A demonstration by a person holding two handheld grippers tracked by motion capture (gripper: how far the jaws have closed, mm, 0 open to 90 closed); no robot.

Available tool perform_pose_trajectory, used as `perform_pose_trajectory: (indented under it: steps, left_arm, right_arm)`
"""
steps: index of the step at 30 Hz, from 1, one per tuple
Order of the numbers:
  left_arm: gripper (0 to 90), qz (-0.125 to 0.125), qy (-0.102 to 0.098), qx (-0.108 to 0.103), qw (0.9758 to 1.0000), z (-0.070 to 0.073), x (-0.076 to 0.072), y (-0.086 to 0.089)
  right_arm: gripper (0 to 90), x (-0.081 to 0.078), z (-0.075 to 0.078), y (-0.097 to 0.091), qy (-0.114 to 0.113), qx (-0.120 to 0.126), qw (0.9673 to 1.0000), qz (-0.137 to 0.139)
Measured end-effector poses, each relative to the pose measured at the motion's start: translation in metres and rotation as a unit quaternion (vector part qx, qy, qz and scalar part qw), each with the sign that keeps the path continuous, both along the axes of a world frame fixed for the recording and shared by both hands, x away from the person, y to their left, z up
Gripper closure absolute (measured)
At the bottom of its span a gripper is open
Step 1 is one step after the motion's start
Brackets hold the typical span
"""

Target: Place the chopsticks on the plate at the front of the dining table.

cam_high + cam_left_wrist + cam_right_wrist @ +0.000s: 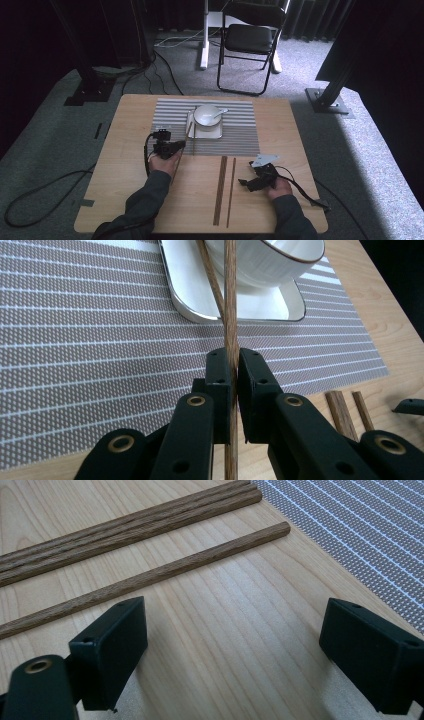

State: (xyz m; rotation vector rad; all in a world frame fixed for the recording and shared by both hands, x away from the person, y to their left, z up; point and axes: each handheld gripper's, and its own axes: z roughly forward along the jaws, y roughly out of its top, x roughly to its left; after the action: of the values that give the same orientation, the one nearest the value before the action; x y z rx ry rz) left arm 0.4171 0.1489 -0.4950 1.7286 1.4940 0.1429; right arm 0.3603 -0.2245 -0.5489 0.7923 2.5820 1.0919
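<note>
Left gripper (233, 372) is clamped on a thin, stiff, light chopstick (230, 300) reaching toward the plate (190, 295); apparently gripped near mid-length. Right gripper (232, 645) rests apart on the surface (200, 630).

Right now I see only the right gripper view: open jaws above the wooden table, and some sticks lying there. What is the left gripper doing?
Observer: The left gripper is shut on one more stick, which points toward a plate.
Operator: Is something on that plate?
Observer: Yes, a white bowl stands on it, with a spoon inside.
Operator: Is any other stick near it?
Observer: Yes, a second stick lies across the plate's rim, beside the bowl.
</note>
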Motion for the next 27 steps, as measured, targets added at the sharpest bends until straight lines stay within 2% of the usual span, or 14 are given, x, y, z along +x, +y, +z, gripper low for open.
perform_pose_trajectory:
  steps: [19, 27]
  left_arm:
    - [84.3, 0.017, -0.001, -0.006, 0.9998, 0.006, 0.016, 0.008]
    - [84.3, 0.019, 0.002, -0.001, 0.9998, 0.005, 0.021, 0.007]
  right_arm:
    - [11.3, 0.000, 0.000, 0.000, -0.001, 0.000, 1.0000, 0.000]
    - [11.3, 0.000, 0.000, 0.000, -0.002, 0.000, 1.0000, 0.001]
